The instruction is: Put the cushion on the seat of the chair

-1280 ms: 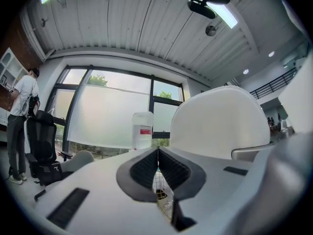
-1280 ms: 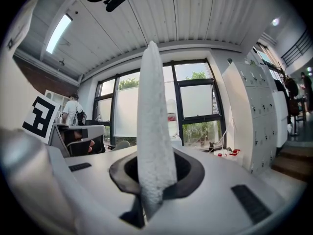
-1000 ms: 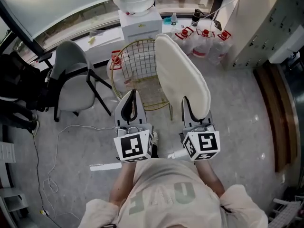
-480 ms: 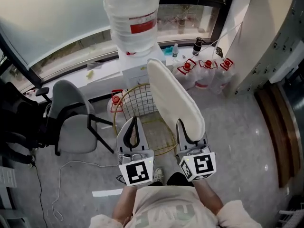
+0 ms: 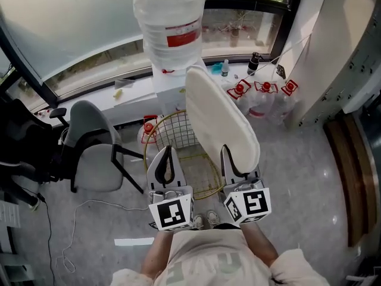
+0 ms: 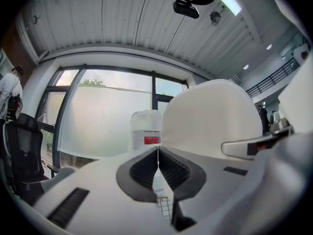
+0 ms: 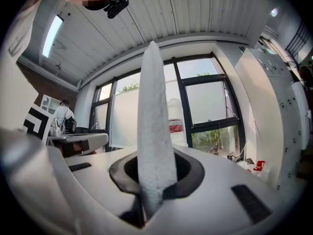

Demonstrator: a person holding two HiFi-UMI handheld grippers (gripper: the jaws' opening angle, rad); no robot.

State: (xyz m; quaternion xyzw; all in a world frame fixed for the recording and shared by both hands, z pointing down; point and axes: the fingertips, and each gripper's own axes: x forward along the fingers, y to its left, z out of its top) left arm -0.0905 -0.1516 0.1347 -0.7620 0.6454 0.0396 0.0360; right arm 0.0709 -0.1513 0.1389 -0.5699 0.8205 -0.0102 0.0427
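A cream, oval cushion [image 5: 220, 121] with a plain, slightly nubby cover stands on edge in the air, clamped at its near rim by the right gripper [image 5: 237, 162], whose jaws pinch the padding between them. In the right gripper view the cushion [image 7: 154, 131] shows as a narrow upright slab. It hangs over the right side of a gold wire chair [image 5: 172, 136] and is not on the seat. The left gripper [image 5: 167, 154] is beside it over the chair, jaws pressed together on nothing.

The cushion hides the chair's right half, and the grippers cover much of the seat. The cushion's near rim is lost inside the jaws. The person's hands are concealed beneath the marker cubes.

A second ago the pair stood farther back from the water dispenser [image 5: 169, 22]. Both grippers and the cushion have since moved forward over the chair, and the cushion's far end now overlaps the dispenser's base.
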